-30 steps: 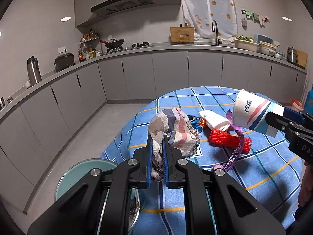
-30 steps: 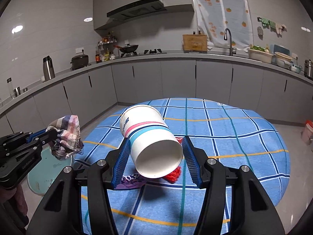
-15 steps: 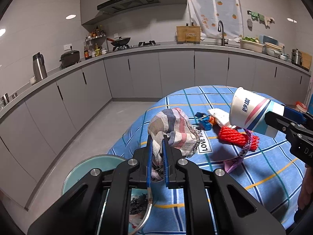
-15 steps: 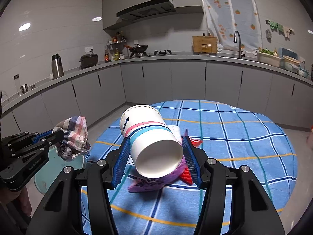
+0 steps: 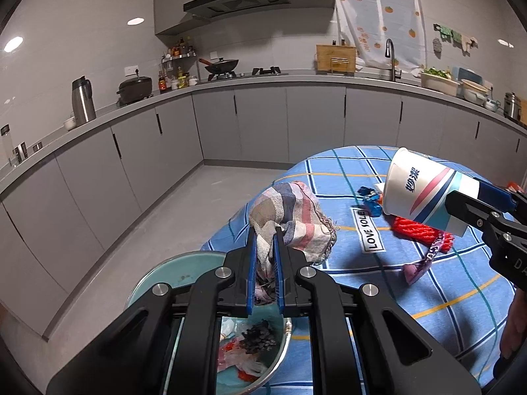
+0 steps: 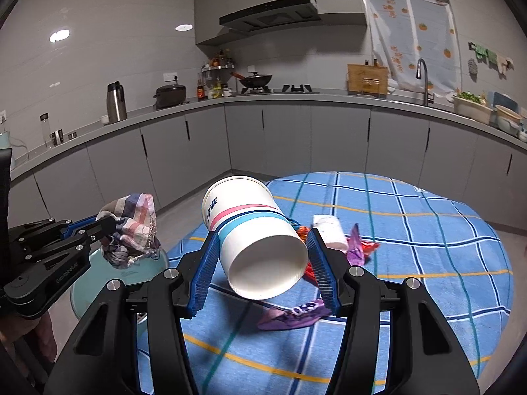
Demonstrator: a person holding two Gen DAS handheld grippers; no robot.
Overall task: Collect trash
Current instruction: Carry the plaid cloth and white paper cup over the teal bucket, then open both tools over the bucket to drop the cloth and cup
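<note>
Two claws: both are loaded, each clamped on one piece of trash and held off the table.
Left gripper [image 5: 263, 256]: blue pads nearly together, pinching a fold of the checked rag [image 5: 290, 217]; the bulk of the cloth bunches up ahead of and above the fingertips, with a frayed end hanging down between the fingers.
Right gripper [image 6: 263, 263]: jaws spread wide and pressed against both sides of the paper cup [image 6: 253, 230], which lies tilted between them, its open mouth turned back toward the camera and its base pointing away.
Trash bin [image 5: 171, 273]: round, teal-rimmed, directly beneath and slightly behind the left claw's fingertips; scraps and a dark clump lie inside it.
Rag seen from the right claw: off to its left, beside the table's edge, over the bin's pale lid [image 6: 98, 283].
Table [image 6: 428, 263]: blue checked cloth, ahead of and below the right claw, to the right of the left claw.
Left on the table: red net [image 5: 418, 233], purple ribbon [image 6: 293, 316], white crumpled packet [image 6: 329, 230] and blue wrapper [image 5: 370, 197], all just past the cup; a "LOVE SOLE" label [image 5: 370, 233] lies between rag and net.
</note>
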